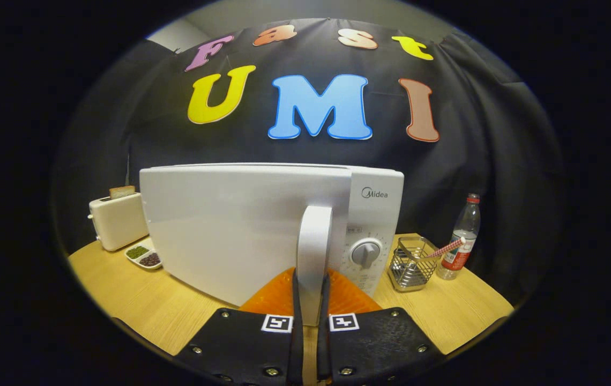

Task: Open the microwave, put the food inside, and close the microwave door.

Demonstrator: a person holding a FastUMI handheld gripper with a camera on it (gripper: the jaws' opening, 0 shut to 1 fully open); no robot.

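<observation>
**Tongs closed on door handle**

The tongs (310, 292) point level and forward. Both fingers (296, 300) stand upright, nearly parallel, pressing either side of the microwave's vertical handle (313, 236) at its lower end. Grip appears centred.

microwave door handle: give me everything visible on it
The door handle is a white, glossy, plastic-looking vertical bar with a rounded top, standing upright on the right side of the microwave door, just left of the control panel with its round dial. The gripper is shut on it: the jaws clamp its lower part from both sides, hiding its bottom end. The door seems swung slightly outward, its top edge angled off the microwave body.
</observation>
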